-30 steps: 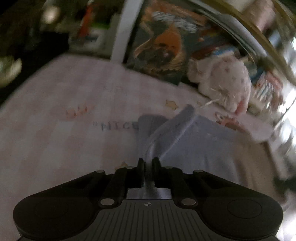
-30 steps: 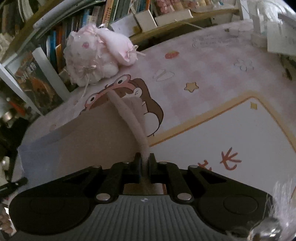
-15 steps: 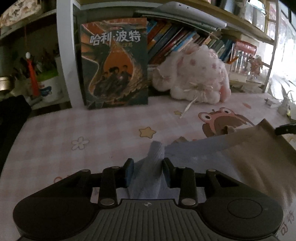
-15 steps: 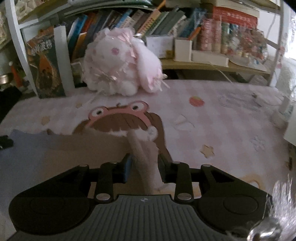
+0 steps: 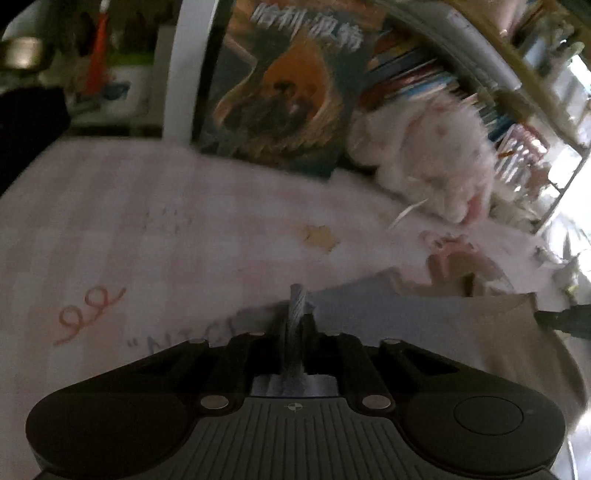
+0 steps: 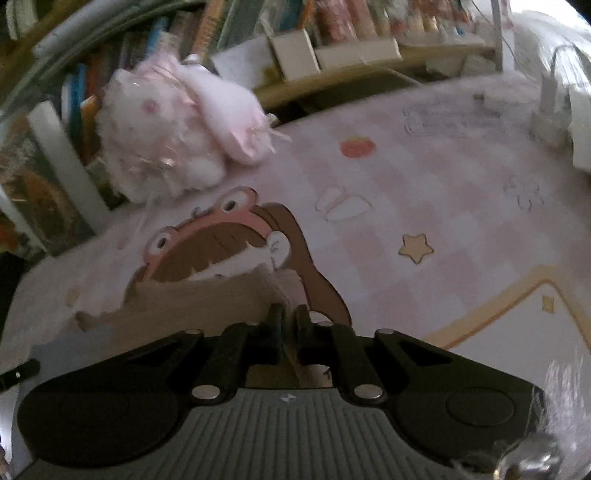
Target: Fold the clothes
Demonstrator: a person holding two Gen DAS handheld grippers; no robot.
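left gripper (image 5: 295, 325): just closing, pinches cloth (image 5: 406, 325) corner | right gripper (image 6: 290, 321): just closing, pinches other corner | why: keeps edge straight for folding

Pink checked cartoon table cover (image 6: 424, 177), crowded bookshelf (image 6: 332, 22) behind, plush toy (image 6: 177, 125), dim light, bright at right

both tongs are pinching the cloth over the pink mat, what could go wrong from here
1. The left tongs grip only a thin bunched edge of the blue-and-beige cloth; a tug could pull it free.
2. The right tongs hold just a sliver of the beige end, and their jaws have just been closing on it, so the corners may not line up.
3. The plush toy sits close behind the cloth on the pink mat; a forward sweep could knock it.
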